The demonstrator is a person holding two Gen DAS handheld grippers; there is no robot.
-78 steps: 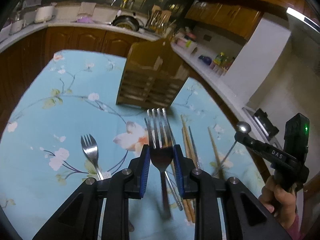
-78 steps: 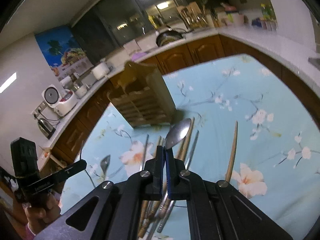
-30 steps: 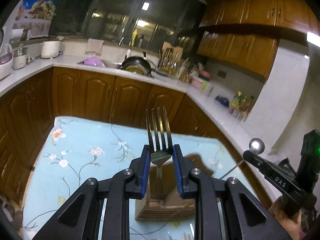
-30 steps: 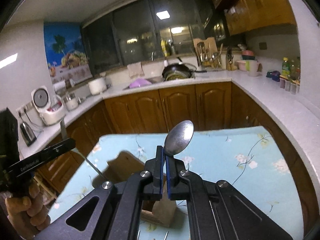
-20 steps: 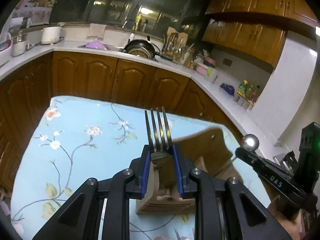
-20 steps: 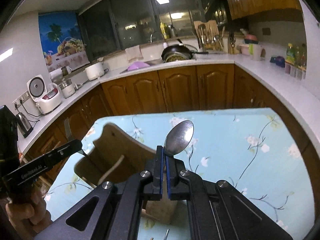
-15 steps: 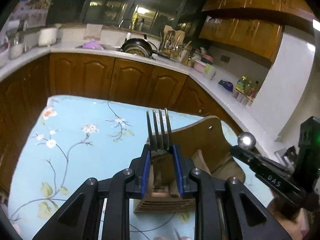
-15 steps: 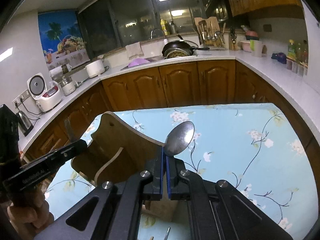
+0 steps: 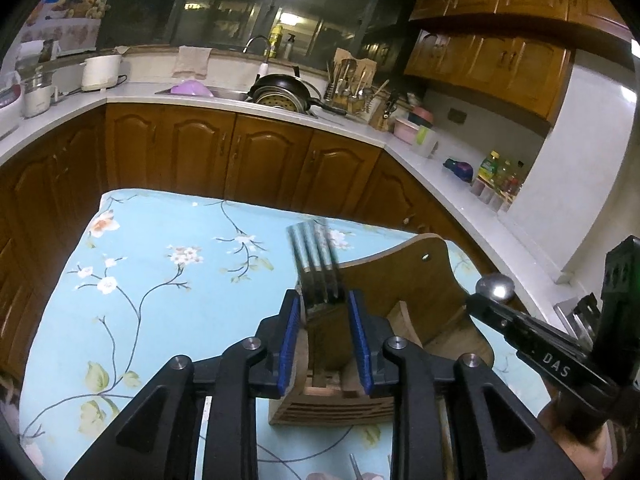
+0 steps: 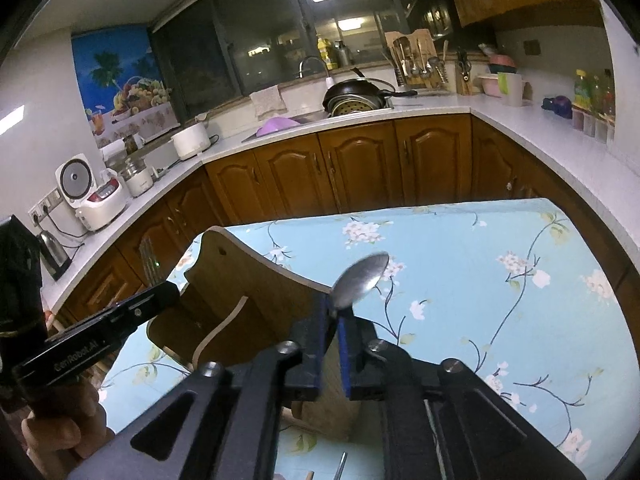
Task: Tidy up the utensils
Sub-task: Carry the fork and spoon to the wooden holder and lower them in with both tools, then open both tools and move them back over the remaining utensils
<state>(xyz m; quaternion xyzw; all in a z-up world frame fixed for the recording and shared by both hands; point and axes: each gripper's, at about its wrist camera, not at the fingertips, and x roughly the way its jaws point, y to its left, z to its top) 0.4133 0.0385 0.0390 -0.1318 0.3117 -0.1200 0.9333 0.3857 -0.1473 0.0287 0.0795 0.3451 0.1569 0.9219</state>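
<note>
My left gripper (image 9: 323, 304) has its blue pads around a metal fork (image 9: 316, 264), tines up and blurred; the pads stand slightly wider than before. It hovers over the wooden utensil holder (image 9: 400, 320) on the blue floral tablecloth (image 9: 160, 280). My right gripper (image 10: 332, 316) holds a metal spoon (image 10: 360, 274), bowl up and tilted right, blurred, above the same holder (image 10: 248, 296). Its pads look a little parted. Each gripper shows in the other's view: the right one (image 9: 496, 292), the left one (image 10: 160, 292).
Tips of more utensils (image 10: 342, 466) lie on the cloth at the bottom edge. Brown kitchen cabinets (image 9: 240, 152) and a white counter with a pan (image 9: 284, 90) and rice cooker (image 10: 88, 192) surround the table.
Both grippers moved in over the holder. The fork and spoon now blur and sit lower and tilted in the pads, which seem to have eased apart.
</note>
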